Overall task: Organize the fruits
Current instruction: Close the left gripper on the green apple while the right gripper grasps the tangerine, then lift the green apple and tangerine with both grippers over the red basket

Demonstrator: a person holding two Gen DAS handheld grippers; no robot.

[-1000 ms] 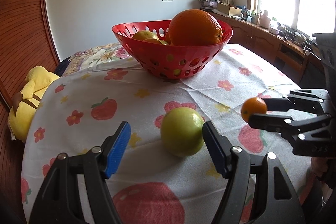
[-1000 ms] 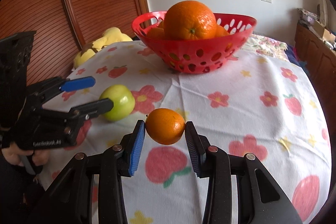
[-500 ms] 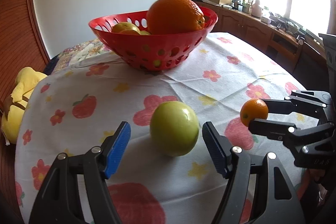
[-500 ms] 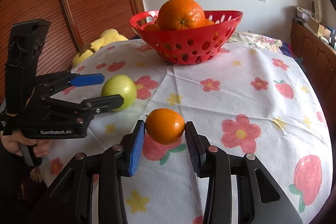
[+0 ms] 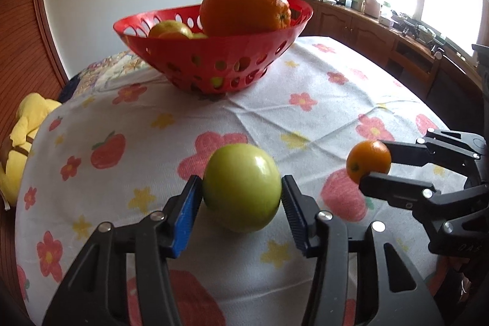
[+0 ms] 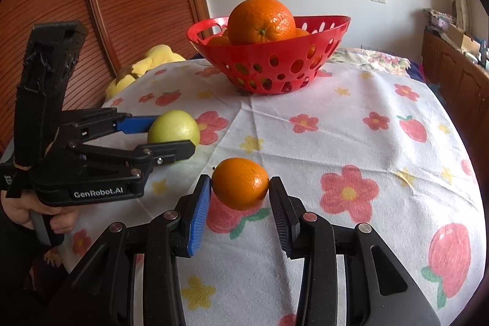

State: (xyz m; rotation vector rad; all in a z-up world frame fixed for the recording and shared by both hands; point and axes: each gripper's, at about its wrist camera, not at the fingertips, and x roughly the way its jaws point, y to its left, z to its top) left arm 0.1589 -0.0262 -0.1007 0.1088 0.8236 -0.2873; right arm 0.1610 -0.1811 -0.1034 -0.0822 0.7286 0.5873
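Observation:
My left gripper (image 5: pixel 241 197) is shut on a green apple (image 5: pixel 242 195) resting on the flowered tablecloth; it also shows in the right wrist view (image 6: pixel 173 129), between the left gripper's fingers (image 6: pixel 165 136). My right gripper (image 6: pixel 240 197) is shut on a small orange (image 6: pixel 240 183) and holds it just above the cloth; the small orange also shows in the left wrist view (image 5: pixel 369 161). A red perforated basket (image 5: pixel 214 63) stands at the far middle of the table, holding a large orange (image 5: pixel 246 6) and other fruit. The basket also shows in the right wrist view (image 6: pixel 269 66).
A yellow plush toy (image 5: pixel 21 142) lies off the table's left edge by a wooden slatted door (image 6: pixel 122 5). Wooden cabinets with clutter (image 5: pixel 397 35) run under the window at right. The round table's cloth (image 6: pixel 351 127) drops away at its edges.
My left gripper has closed from wide open onto the green apple. Both views have drawn slightly back and lower from the basket. The right gripper keeps its hold on the small orange.

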